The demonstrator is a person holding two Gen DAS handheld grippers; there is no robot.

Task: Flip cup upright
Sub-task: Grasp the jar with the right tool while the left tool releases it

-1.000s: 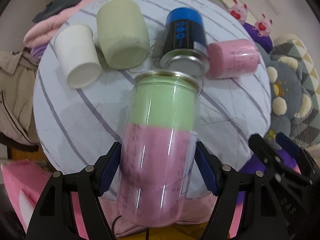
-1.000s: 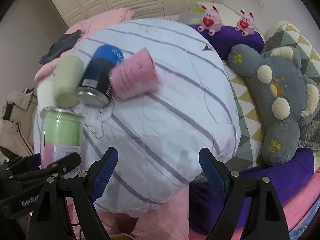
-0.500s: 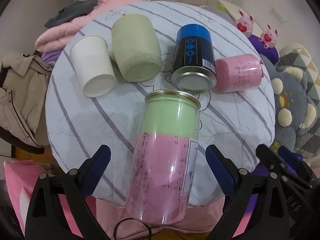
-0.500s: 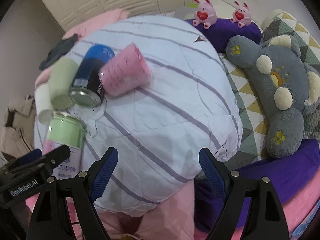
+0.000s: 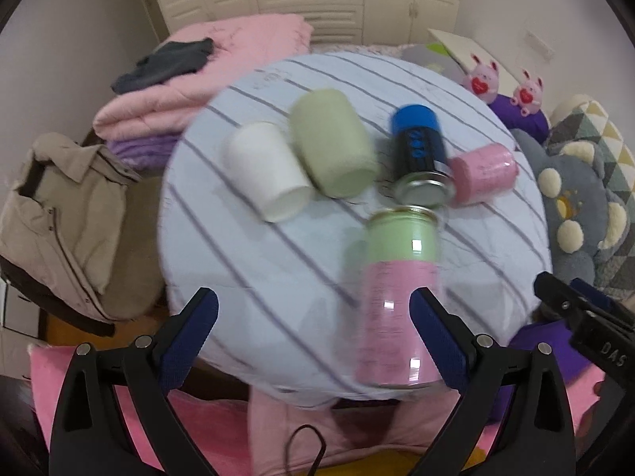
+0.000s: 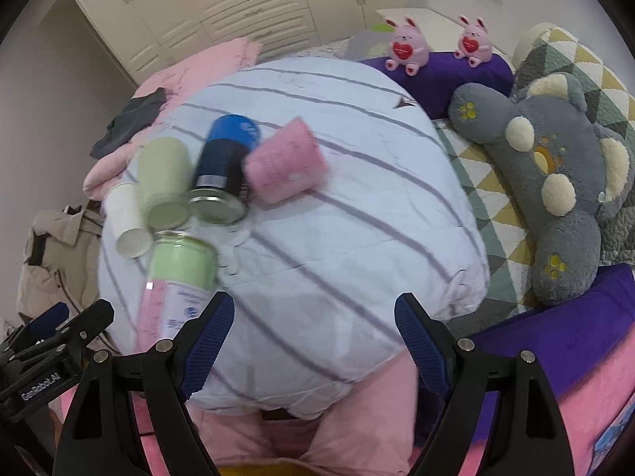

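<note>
A green-and-pink clear cup (image 5: 397, 297) stands mouth up on the striped white cushion (image 5: 254, 269), also in the right wrist view (image 6: 174, 281). Behind it lie a white cup (image 5: 266, 170), a pale green cup (image 5: 333, 150), a blue-and-black can (image 5: 418, 158) and a pink cup (image 5: 482, 174). My left gripper (image 5: 313, 317) is open and empty, drawn back from the green-and-pink cup, which is by its right finger. My right gripper (image 6: 313, 329) is open and empty over the cushion's near edge.
Folded pink blankets (image 5: 206, 75) and a beige jacket (image 5: 55, 214) sit at the left. A grey plush bear (image 6: 555, 182) and two pink bunnies (image 6: 436, 43) on a purple pillow are at the right. White wardrobes stand behind.
My left gripper opened, let go of the green-and-pink cup and pulled back and left. The cup stays standing on the cushion. The right gripper has drawn back slightly.
</note>
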